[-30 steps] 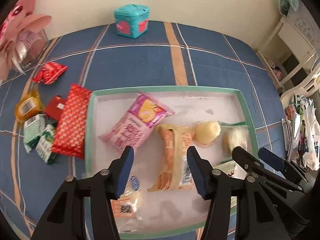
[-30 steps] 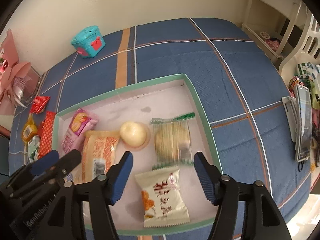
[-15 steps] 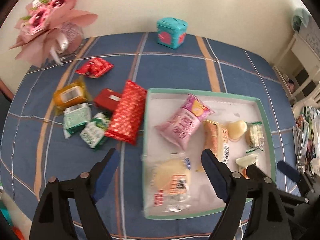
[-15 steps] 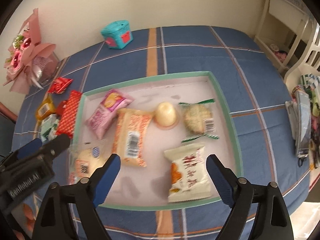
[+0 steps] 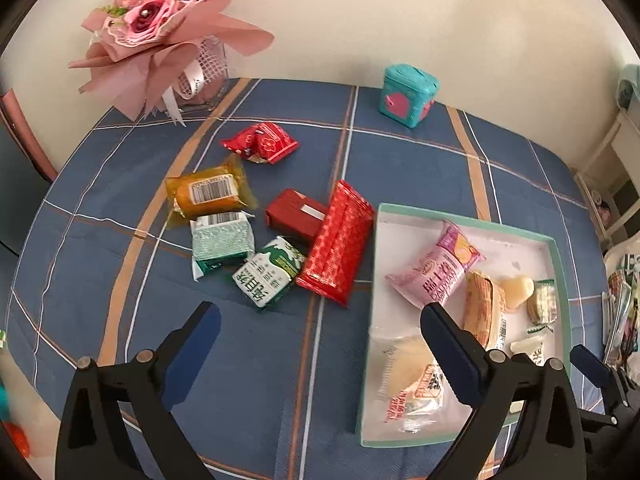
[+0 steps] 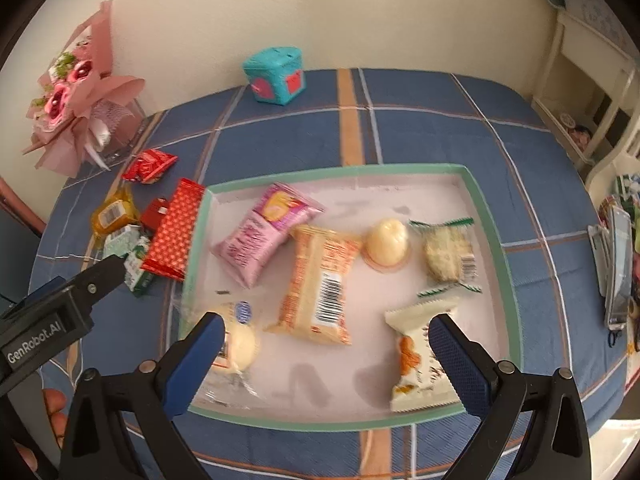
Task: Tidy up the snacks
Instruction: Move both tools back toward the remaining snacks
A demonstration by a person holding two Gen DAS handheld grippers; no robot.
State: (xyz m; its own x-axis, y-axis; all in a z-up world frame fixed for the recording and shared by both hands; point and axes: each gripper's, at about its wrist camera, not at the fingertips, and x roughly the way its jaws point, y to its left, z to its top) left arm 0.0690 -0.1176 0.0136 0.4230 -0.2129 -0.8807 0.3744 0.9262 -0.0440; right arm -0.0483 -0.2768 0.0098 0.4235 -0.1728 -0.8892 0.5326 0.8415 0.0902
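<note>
Plaid cloth tablecloth (image 5: 400, 168), rectangular green-rimmed tray (image 6: 496, 240), crinkly foil snack packets (image 5: 336, 244)

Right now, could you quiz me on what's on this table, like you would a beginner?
1. True or false: the pink packet lies inside the tray.
2. Which snack touches the tray's outer edge? A) long red wrapper B) orange packet C) teal box
3. Fill in: neither the left gripper nor the right gripper holds a ____.

Key: 1 true. 2 A. 3 snack; both sets of jaws are opening with nothing between them.
</note>
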